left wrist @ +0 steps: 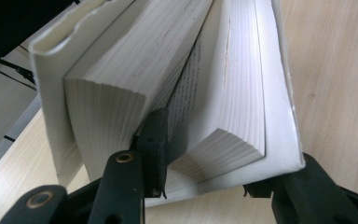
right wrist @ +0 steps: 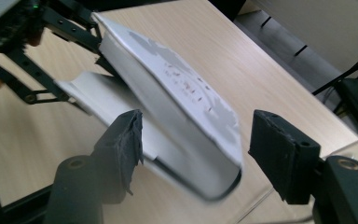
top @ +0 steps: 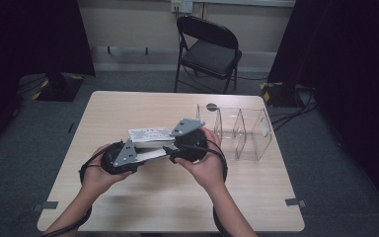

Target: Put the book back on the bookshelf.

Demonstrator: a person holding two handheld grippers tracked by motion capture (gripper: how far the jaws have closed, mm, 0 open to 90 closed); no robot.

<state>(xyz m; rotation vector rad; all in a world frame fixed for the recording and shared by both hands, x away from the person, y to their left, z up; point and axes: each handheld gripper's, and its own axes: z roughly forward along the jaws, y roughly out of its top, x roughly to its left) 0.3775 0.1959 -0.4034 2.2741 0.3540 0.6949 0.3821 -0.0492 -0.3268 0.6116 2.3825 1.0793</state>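
A thick white paperback book (top: 150, 134) is held above the middle of the table, partly fanned open. In the left gripper view the book (left wrist: 223, 93) splays apart. One jaw of my left gripper (left wrist: 216, 170) is pushed between the pages and the other sits outside the cover, so it is shut on the lower block of pages. My right gripper (right wrist: 200, 156) stands open, its torn left pad (right wrist: 126, 140) and right pad (right wrist: 279, 149) straddling the book's corner (right wrist: 186, 126) without touching it. From above, the left gripper (top: 140, 154) and right gripper (top: 171, 148) meet at the book.
A clear plastic organizer (top: 239, 132) with several compartments stands on the right of the wooden table (top: 177, 197). A dark round mark (top: 211, 106) lies behind it. A black folding chair (top: 208, 52) stands beyond the far edge. Cables run on the floor at right.
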